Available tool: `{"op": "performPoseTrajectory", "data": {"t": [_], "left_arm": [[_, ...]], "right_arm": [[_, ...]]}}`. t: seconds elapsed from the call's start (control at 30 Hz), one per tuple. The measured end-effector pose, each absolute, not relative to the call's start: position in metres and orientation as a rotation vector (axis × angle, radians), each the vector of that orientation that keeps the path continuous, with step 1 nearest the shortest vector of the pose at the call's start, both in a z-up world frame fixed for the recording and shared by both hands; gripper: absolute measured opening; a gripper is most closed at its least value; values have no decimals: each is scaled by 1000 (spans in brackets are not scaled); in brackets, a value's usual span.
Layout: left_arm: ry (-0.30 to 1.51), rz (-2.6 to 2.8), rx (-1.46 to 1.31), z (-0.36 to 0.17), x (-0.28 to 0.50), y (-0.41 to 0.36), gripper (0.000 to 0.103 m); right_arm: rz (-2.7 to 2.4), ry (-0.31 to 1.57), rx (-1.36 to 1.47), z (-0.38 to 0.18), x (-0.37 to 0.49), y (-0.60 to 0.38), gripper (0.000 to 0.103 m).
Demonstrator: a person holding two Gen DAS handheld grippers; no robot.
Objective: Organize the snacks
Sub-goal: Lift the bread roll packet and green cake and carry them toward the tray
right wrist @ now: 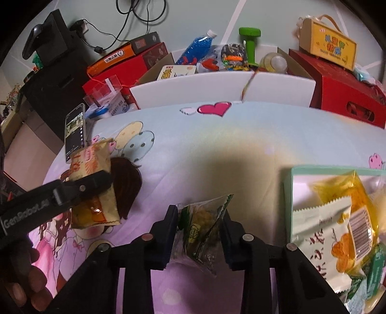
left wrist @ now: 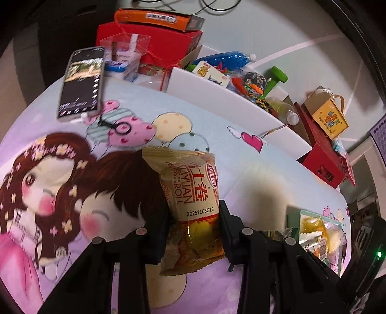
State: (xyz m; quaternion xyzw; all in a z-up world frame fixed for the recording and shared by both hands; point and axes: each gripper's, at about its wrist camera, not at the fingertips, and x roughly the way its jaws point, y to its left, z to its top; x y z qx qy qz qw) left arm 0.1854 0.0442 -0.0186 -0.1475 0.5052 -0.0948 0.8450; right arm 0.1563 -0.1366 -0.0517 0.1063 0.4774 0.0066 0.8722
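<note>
My left gripper [left wrist: 194, 212] is shut on a cream and orange roll snack packet [left wrist: 193, 205], held above the cartoon-print tablecloth. The same packet [right wrist: 93, 193] and the left gripper [right wrist: 94, 184] show at the left in the right wrist view. My right gripper [right wrist: 200, 222] is shut on a small green and clear snack packet [right wrist: 201, 229], just left of a mint-green tray [right wrist: 288, 193]. The tray holds several snack packets, among them a yellow one [right wrist: 342, 190] and a white one [right wrist: 323, 234]. The tray also shows at the lower right in the left wrist view [left wrist: 293, 215].
A phone [left wrist: 82, 82] lies at the cloth's far left edge. Behind the table stand a white box of toys [left wrist: 217, 101], red boxes [left wrist: 149, 43], an orange box [left wrist: 154, 18] and a yellow gift box [right wrist: 328, 46]. Black keys [left wrist: 115, 125] lie on the cloth.
</note>
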Motion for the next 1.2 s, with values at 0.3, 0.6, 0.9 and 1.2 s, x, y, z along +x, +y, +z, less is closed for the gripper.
{"op": "performPoseTrajectory", "data": {"t": [0.3,0.6,0.9,1.2], "left_arm": [[1082,-174,-356,-21,169,57,39],[1120,-152,-376,-30,155,69,39],[1158,-125,-383,-42,144,78,39],[1168,-108,-398,-47,142,86,39]], "right_arm": [[28,1013,246,-54,146,-140,36],[59,1053,316,-63,140,-145,64],[0,1095,105,-73,145,-122,68],[-40,1091,-5,-79,145,-108,70]]}}
